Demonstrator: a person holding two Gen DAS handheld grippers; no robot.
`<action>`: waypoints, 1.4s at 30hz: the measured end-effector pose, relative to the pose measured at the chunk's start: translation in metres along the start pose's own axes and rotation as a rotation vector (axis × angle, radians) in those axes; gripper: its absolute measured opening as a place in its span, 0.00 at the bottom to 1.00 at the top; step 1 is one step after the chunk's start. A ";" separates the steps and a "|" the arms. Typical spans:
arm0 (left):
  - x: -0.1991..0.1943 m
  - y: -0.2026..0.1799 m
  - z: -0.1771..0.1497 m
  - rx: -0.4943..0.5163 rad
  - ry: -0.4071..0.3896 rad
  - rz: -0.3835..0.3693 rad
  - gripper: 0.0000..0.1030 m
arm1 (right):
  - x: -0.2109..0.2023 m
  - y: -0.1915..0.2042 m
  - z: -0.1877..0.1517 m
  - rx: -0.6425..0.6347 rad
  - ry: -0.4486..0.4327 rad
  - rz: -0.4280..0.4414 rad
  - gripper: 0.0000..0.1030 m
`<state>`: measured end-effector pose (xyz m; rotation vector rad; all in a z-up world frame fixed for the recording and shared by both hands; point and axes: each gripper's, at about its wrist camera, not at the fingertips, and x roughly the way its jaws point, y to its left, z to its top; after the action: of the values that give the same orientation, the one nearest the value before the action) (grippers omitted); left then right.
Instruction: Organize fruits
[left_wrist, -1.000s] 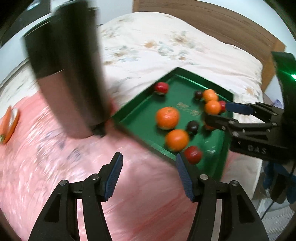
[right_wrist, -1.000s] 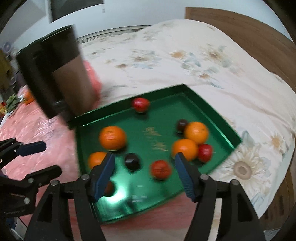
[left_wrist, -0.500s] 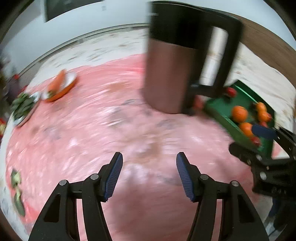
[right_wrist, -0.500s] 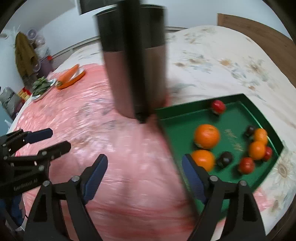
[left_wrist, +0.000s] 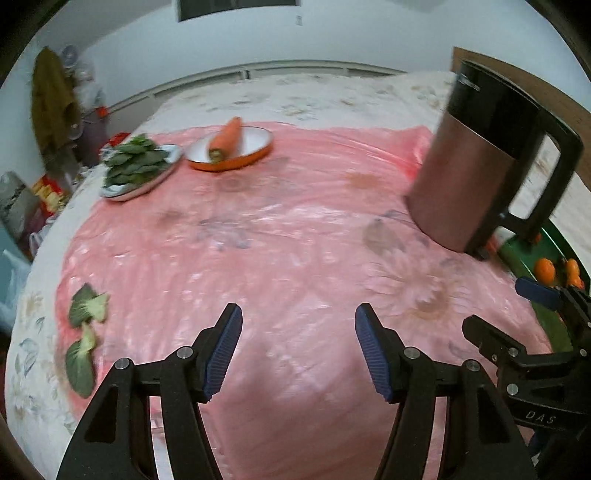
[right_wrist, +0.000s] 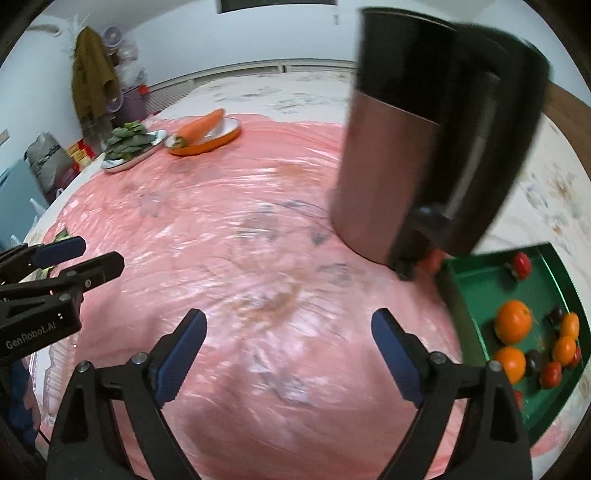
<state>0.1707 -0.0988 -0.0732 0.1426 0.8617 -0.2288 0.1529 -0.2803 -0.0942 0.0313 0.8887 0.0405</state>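
Observation:
A green tray (right_wrist: 476, 284) lies at the right on the bed and holds oranges (right_wrist: 514, 322), small red fruits (right_wrist: 521, 261) and dark fruits (right_wrist: 532, 362). Only its edge (left_wrist: 517, 251) and two oranges (left_wrist: 546, 271) show in the left wrist view. My left gripper (left_wrist: 298, 314) hangs over the bare pink cover; its jaws are opening with nothing between them. It also shows at the left of the right wrist view (right_wrist: 99, 253). My right gripper (right_wrist: 289, 317) is open and empty, left of the tray, and my right gripper (left_wrist: 498, 306) shows again at the other view's right edge.
A tall copper-and-black kettle (right_wrist: 406, 147) stands by the tray's far left corner, a small red thing (right_wrist: 432, 258) at its base. At the far left are an orange bowl (left_wrist: 258, 147) with a carrot (left_wrist: 225, 138) and a plate of greens (left_wrist: 136, 166). Loose leaves (left_wrist: 86, 310) lie near left.
Both grippers have swung left, away from the tray and over the pink cover. The tray and kettle have slid to the right of both views. The vegetable plates came into sight.

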 end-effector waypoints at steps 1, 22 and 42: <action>0.000 0.004 -0.002 -0.007 -0.003 0.012 0.56 | 0.001 0.005 0.001 -0.010 -0.004 0.003 1.00; -0.091 0.018 -0.035 -0.028 -0.182 0.088 0.88 | -0.056 0.037 -0.015 -0.068 -0.089 -0.004 1.00; -0.133 0.044 -0.058 -0.095 -0.195 0.089 0.92 | -0.095 0.038 -0.032 -0.014 -0.090 -0.032 1.00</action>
<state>0.0555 -0.0253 -0.0074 0.0686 0.6695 -0.1159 0.0679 -0.2468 -0.0389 0.0060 0.7991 0.0152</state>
